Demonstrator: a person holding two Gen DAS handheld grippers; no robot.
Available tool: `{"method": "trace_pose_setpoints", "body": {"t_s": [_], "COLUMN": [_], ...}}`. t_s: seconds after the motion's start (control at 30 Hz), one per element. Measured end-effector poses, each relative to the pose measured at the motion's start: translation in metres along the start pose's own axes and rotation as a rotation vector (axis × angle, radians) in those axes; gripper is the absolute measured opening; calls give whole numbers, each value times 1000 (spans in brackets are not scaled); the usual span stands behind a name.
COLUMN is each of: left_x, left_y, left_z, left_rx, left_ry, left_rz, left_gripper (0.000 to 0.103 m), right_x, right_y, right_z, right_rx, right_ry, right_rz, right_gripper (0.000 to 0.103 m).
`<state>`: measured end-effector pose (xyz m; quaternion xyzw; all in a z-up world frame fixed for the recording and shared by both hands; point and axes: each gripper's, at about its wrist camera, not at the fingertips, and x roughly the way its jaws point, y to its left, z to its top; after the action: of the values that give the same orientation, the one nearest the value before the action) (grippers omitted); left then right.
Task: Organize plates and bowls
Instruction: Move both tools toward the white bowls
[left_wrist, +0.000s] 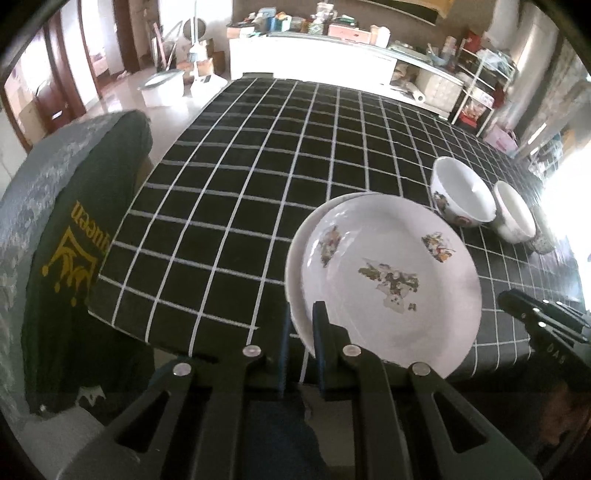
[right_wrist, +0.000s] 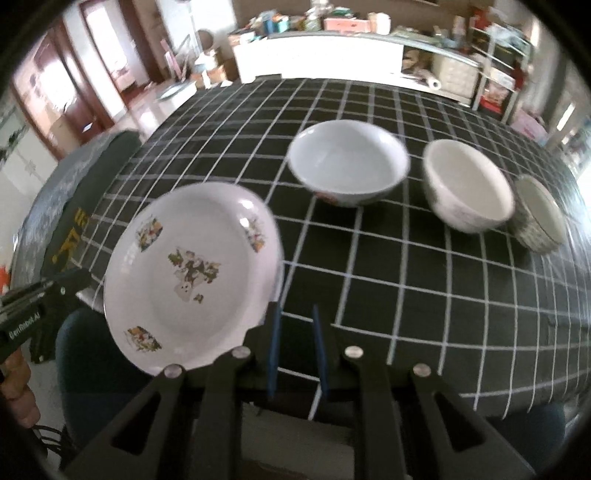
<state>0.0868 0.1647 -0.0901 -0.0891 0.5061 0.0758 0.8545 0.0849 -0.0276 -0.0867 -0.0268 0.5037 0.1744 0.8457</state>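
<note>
- The left gripper (left_wrist: 301, 345) is closest in the left wrist view. Its two blue fingers (left_wrist: 320, 343) are close together with a thin gap, and nothing sits between them. The right finger touches or covers the near edge of the top plate; I cannot tell which.
- The top plate (left_wrist: 391, 280) is white with flower pictures. It lies on another white plate (left_wrist: 297, 251), and only the left rim of that one peeks out. Both sit at the near edge of the table (left_wrist: 258, 184), which has a black cloth with white lines.
- The right gripper (right_wrist: 295, 350) has a narrow gap too, and it holds nothing. It is just beside the plates, at their right.
- Three bowls stand in a row past the plates: a white bowl with flowers (right_wrist: 347, 162), a cream bowl (right_wrist: 467, 184) and a small patterned bowl (right_wrist: 539, 214). The last two are touching or almost touching.
- A chair with a dark cloth (left_wrist: 74, 229) stands at the left of the table.
</note>
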Motion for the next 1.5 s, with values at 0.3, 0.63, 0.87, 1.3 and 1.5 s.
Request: {"method": "trace_pose_setpoints", "body": {"t_s": [0.3,0.63,0.87,1.3,1.5], "left_x": [-19,-28,-28,3,29], "left_y": [-50,-121,-160,-193,-193], "left_z": [10,21,32,66,92], "left_rx": [84,194,256,274,244], "left_ry": [-43,-56,-56,-3,78], "left_rz": [-67,-154,-183,-204,-213], "left_gripper": [12,12,12,12,13], "right_x": [-33,-68,-76,-55,-42], "right_y": [-32,-68,-92,-124,-137], "right_z": [0,2,10,36,66], "right_rx": [92,163,191,219,214], "right_ry": [-84,-163,-176,-124,-79], "right_rz": [-23,-29,-30,2,43], "right_gripper": [21,21,21,21,21]}}
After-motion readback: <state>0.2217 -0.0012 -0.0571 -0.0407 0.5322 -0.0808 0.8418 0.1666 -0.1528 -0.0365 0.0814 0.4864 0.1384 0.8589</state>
